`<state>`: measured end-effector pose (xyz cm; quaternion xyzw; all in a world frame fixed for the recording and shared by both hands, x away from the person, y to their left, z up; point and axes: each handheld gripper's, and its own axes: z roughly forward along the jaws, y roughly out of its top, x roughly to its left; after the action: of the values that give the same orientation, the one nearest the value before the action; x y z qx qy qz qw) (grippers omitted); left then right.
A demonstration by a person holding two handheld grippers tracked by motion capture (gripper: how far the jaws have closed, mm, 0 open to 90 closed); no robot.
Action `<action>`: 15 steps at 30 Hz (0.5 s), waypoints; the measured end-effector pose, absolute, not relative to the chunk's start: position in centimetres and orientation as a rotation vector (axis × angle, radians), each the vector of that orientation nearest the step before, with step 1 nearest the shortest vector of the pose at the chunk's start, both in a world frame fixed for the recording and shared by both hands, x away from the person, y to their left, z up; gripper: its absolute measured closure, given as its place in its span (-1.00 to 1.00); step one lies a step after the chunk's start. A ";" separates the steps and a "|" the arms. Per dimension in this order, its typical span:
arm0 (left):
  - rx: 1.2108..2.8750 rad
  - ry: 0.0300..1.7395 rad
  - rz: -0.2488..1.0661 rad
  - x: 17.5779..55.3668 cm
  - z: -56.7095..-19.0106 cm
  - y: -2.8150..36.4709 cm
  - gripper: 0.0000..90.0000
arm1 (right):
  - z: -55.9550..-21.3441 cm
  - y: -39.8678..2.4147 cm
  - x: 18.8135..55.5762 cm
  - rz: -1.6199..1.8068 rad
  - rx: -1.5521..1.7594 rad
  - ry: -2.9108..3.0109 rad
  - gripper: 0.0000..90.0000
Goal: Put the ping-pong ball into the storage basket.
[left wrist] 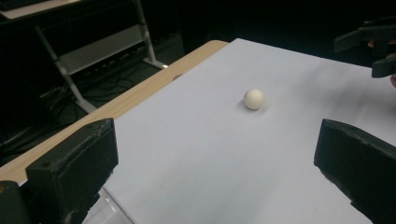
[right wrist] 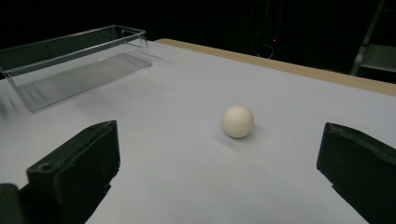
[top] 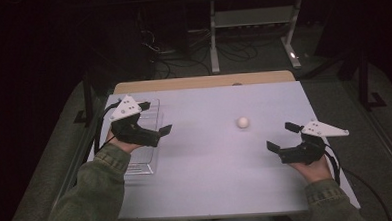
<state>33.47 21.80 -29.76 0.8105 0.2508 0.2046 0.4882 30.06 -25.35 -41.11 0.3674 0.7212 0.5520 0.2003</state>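
A small white ball (top: 242, 122) rests on the white table (top: 211, 170), right of centre. My left gripper (top: 155, 117) hovers open over a clear plastic tray (top: 141, 165) at the table's left side, jaws aimed right toward the ball. My right gripper (top: 282, 136) stands open near the right edge, jaws aimed left, a short way from the ball. In the left gripper view the ball (left wrist: 254, 99) lies well ahead of the open left gripper (left wrist: 217, 149). In the right gripper view the ball (right wrist: 238, 121) sits just beyond the open right gripper (right wrist: 219, 158).
The clear tray (right wrist: 74, 60) is empty and lies along the table's left edge. A wooden strip (top: 203, 82) borders the far edge. Beyond it stand a metal frame (top: 252, 18) and floor cables in the dark. The other gripper (left wrist: 373, 42) shows far off.
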 end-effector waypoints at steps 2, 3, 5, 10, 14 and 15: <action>2.004 0.594 0.486 33.7 -29.7 21.5 -1.00 | -41.1 -25.3 30.0 1.544 1.025 2.016 -1.00; 2.017 0.588 0.486 33.8 -29.7 21.4 -1.00 | -41.1 -25.3 30.0 1.544 1.025 2.016 -1.00; 2.023 0.584 0.483 33.9 -29.6 21.1 -1.00 | -41.1 -25.4 30.0 1.544 1.026 2.016 -1.00; 2.031 0.560 0.481 34.2 -29.1 20.4 -1.00 | -41.0 -25.5 30.0 1.550 1.025 2.007 -1.00; 2.048 0.540 0.480 34.3 -28.6 19.8 -1.00 | -40.9 -25.6 30.0 1.557 1.025 1.999 -1.00; 2.053 0.535 0.479 34.4 -28.4 19.6 -1.00 | -40.9 -25.7 30.0 1.558 1.024 1.996 -1.00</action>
<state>34.36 19.60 -28.43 0.8359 0.2179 0.1951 0.4645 29.99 -25.65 -40.90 0.3671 0.7155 0.5583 0.2038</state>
